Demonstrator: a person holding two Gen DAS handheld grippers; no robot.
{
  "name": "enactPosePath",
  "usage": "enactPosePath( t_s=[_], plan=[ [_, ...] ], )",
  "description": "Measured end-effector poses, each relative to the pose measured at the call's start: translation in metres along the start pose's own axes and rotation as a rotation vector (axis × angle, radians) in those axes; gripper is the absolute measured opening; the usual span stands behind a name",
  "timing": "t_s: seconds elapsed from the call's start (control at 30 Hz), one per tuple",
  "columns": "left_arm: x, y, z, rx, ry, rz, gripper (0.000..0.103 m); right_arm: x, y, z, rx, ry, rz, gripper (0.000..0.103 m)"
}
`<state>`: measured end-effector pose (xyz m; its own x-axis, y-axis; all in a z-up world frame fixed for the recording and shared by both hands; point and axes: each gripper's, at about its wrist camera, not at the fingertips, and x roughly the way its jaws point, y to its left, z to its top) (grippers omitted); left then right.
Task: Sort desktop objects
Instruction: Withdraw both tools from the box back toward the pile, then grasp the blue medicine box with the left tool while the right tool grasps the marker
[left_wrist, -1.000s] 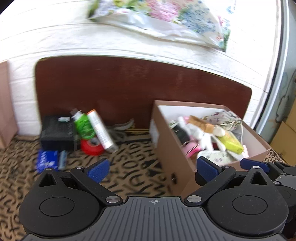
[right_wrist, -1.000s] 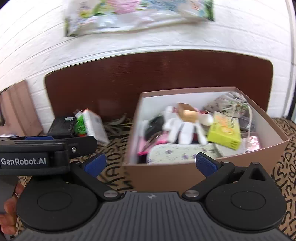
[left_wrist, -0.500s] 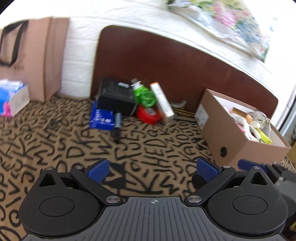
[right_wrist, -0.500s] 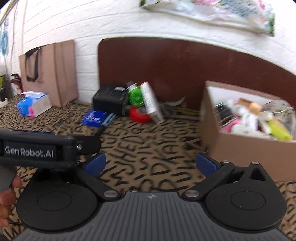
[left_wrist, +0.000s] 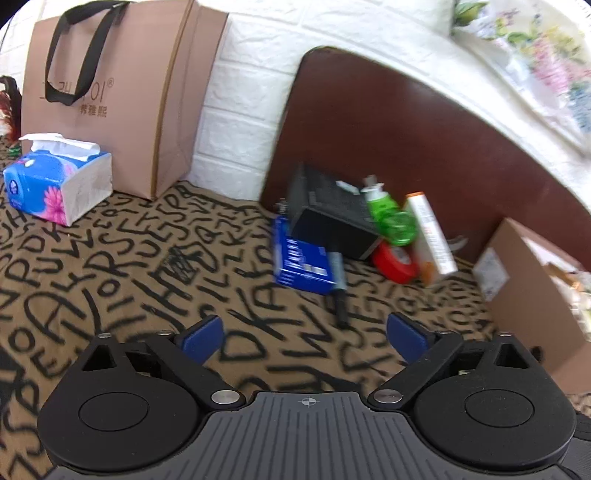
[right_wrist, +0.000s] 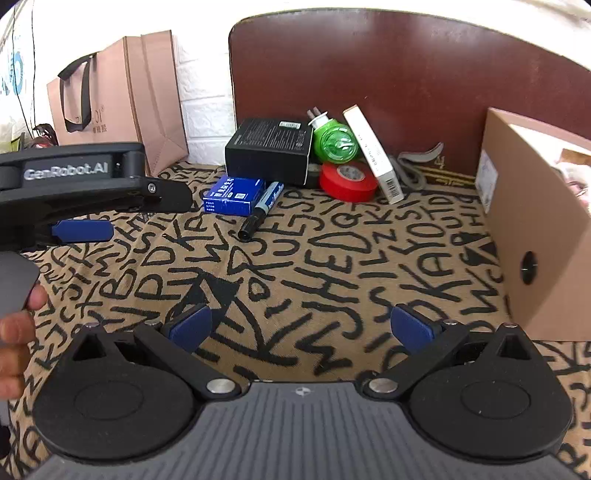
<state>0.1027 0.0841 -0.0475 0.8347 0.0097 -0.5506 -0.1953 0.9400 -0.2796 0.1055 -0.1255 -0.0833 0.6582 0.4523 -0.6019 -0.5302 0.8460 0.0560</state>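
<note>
I log both tools as released and holding nothing: my left gripper (left_wrist: 304, 334) hangs with its blue-padded fingers spread wide over the tan cloth printed with black letters (left_wrist: 110, 280), and my right gripper (right_wrist: 301, 328) is likewise spread above the same cloth (right_wrist: 332, 258). From the right wrist view, the left tool (right_wrist: 83, 229) shows at the left edge, side-on, with my hand behind it. Items in the cluster against the dark brown board (right_wrist: 406, 74): one black rectangular carton (right_wrist: 269, 149); one flat blue box with white print (right_wrist: 233, 194) lying just in front of it; one blue-and-black marker pen (right_wrist: 260, 210) touching the blue box's right edge, cap end pointing toward me; one roll of red tape (right_wrist: 347, 181) lying flat; one green plug-in bottle with white pins (right_wrist: 334, 138) resting above the tape, beside the carton; one slim white-and-orange carton (right_wrist: 373, 153) leaning, tilted, beside the tape. At the right stands an open brown cardboard box (right_wrist: 535, 221), its contents too blurred to list. At the far left stand a pink paper carrier bag with black handles (left_wrist: 110, 92) and a blue soft pack of white tissues (left_wrist: 55, 177).
</note>
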Motion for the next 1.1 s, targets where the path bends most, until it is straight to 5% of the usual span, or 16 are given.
enactPosePath(
  t_s=[0.2, 0.53, 1.0, 1.1],
  plan=[
    [0.039, 0.012, 0.013, -0.004, 0.043, 0.018, 0.085, 0.029, 0.009, 0.010, -0.011, 0.018, 0.012, 0.098],
    [0.083, -0.006, 0.030, 0.072, 0.062, -0.035, 0.085, 0.073, 0.023, 0.031, -0.026, 0.028, 0.023, 0.082],
    [0.124, -0.007, 0.037, 0.126, 0.088, 0.036, 0.081, 0.097, 0.012, 0.043, -0.009, -0.017, 0.019, 0.075],
    [0.129, -0.006, 0.042, 0.105, 0.088, 0.046, 0.078, 0.098, 0.006, 0.045, 0.009, -0.029, -0.037, 0.064]
  ],
)
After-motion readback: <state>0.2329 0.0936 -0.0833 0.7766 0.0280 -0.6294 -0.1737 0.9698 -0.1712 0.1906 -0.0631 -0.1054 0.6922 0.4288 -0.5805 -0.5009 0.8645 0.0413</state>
